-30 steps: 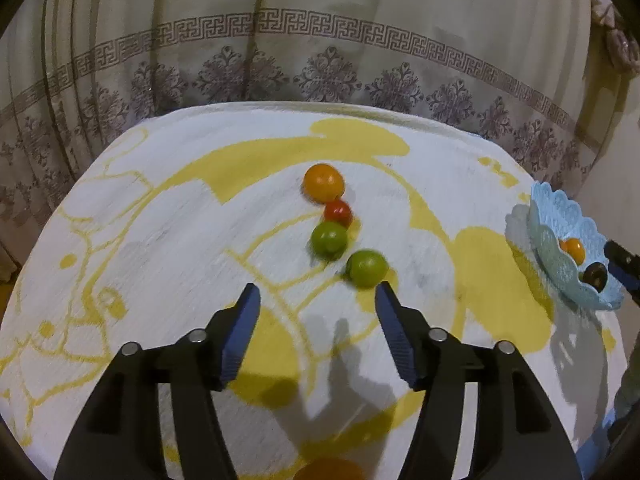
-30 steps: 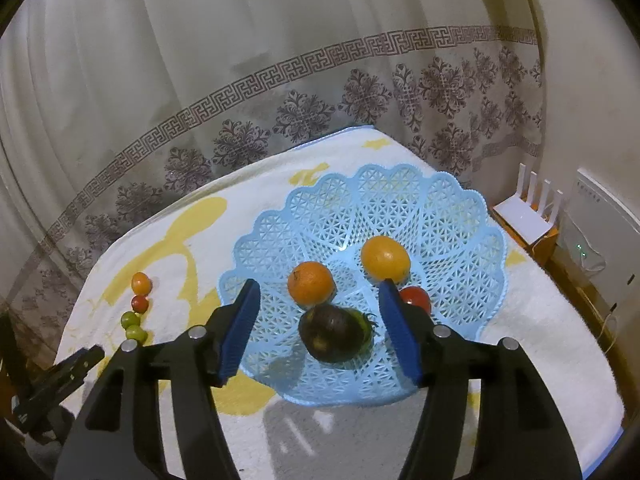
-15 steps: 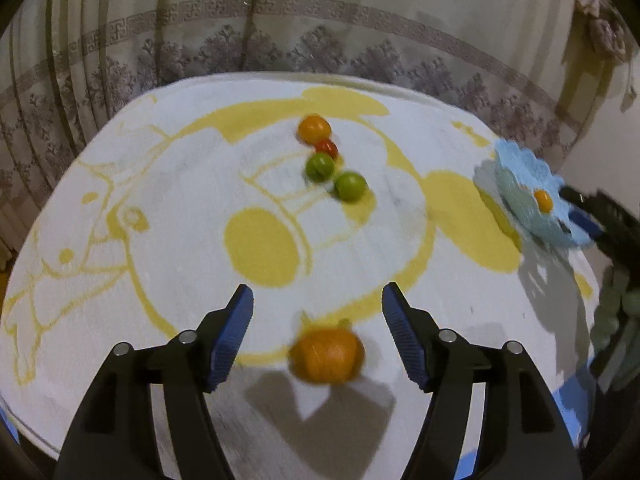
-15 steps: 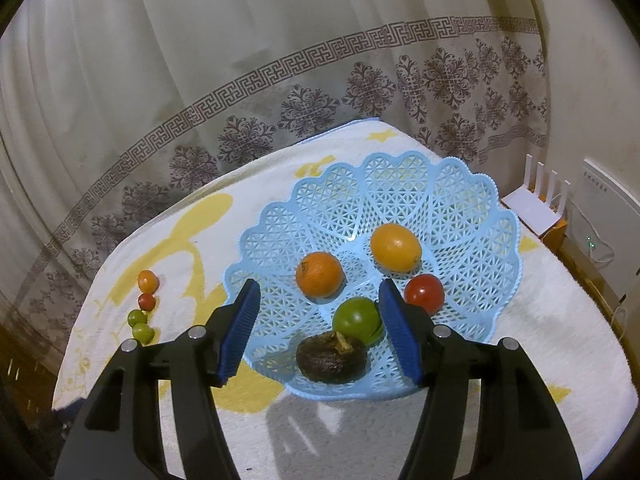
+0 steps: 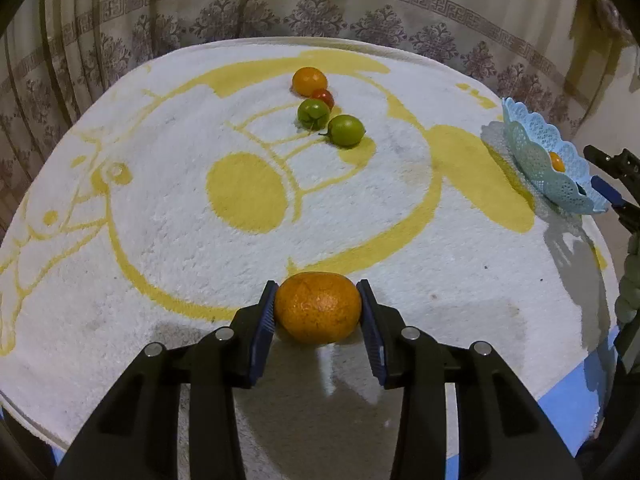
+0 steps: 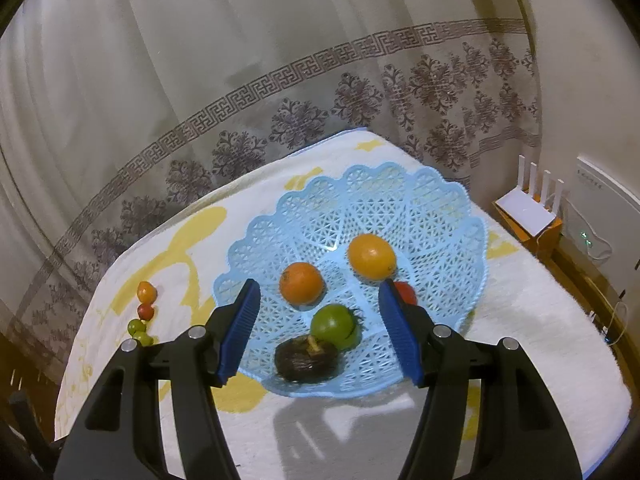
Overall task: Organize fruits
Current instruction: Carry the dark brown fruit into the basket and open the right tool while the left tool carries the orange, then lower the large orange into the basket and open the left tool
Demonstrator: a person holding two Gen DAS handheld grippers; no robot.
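Note:
A large orange [image 5: 318,307] lies on the white-and-yellow towel [image 5: 160,208] near its front edge. My left gripper [image 5: 317,294] is closing on it, and both blue pads touch its sides. Farther back sits a row of small fruits: an orange one [image 5: 309,81], a red one [image 5: 323,98] and two green ones [image 5: 346,131]. My right gripper [image 6: 319,294] hangs open above the blue lattice basket [image 6: 400,184]. The basket holds a mandarin [image 6: 301,283], a yellow-orange fruit [image 6: 372,256], a red tomato [image 6: 406,292], a green tomato [image 6: 334,326] and a dark fruit [image 6: 306,360].
A patterned curtain [image 5: 320,8] hangs behind the table. A white router [image 6: 528,212] stands on an orange shelf to the right of the table. The basket [image 5: 536,148] sits at the towel's right edge. Bare towel lies between the row of fruits and the basket.
My left gripper drew back from the row of small fruits toward the front edge. The large orange came between its jaws and they closed onto it. The right gripper stayed put.

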